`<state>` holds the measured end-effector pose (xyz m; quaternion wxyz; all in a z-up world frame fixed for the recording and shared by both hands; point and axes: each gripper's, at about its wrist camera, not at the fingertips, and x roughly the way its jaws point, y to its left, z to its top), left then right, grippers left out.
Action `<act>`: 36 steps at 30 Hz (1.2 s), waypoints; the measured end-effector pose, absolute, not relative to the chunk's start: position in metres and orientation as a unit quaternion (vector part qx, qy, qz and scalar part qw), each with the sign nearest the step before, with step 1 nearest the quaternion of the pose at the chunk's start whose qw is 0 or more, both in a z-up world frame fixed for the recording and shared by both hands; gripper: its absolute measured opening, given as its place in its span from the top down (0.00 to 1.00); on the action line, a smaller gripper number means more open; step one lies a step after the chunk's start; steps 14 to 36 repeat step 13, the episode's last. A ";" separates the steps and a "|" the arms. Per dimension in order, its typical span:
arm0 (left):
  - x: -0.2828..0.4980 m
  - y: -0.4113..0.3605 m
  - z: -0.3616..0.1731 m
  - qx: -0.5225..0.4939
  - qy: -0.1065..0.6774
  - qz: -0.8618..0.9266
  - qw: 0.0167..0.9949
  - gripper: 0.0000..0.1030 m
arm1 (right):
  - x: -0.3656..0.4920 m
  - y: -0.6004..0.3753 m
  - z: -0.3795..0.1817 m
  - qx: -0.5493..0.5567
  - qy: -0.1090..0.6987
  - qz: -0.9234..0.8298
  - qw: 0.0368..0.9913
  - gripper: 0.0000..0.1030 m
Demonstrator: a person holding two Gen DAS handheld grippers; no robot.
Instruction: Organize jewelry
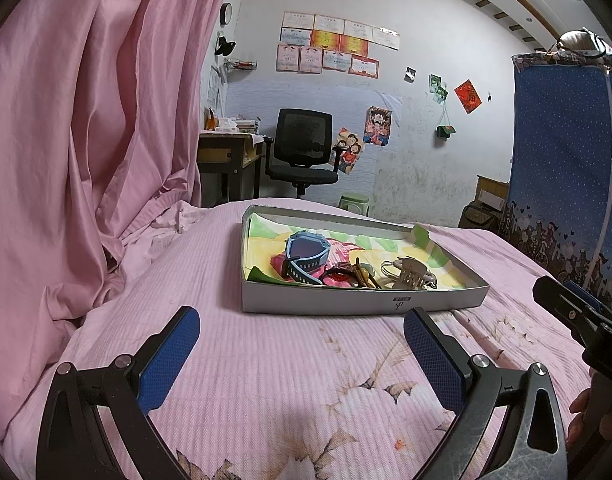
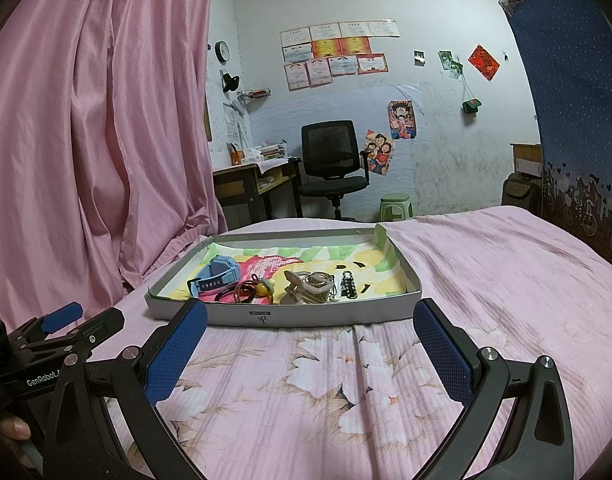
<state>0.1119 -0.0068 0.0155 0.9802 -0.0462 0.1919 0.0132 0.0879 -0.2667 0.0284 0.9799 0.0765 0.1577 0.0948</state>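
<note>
Spread fingers [image 2: 442,356] short of tray [image 2: 282,314]

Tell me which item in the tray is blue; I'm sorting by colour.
The watch, at the tray's left end. It alone is light blue; the hair ties, clip and small lock beside it are red-brown, beige and dark.

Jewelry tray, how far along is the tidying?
Done: the watch, hair ties, hair clip and a small dark piece sit in the tray on the bed, bunched along its near edge. In hand: nothing; the left gripper and right gripper are open and short of the tray. Left: spacing that cluster apart, if wanted.
</note>
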 end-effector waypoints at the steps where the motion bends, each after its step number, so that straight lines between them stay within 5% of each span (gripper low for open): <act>1: 0.112 -0.007 0.015 -0.046 0.191 0.014 0.980 0.00 | 0.088 -0.267 0.029 0.077 0.158 0.095 0.980 0.02; 36: 0.116 -0.002 0.016 -0.044 0.189 0.024 0.981 0.00 | 0.089 -0.270 0.026 0.076 0.162 0.096 0.979 0.02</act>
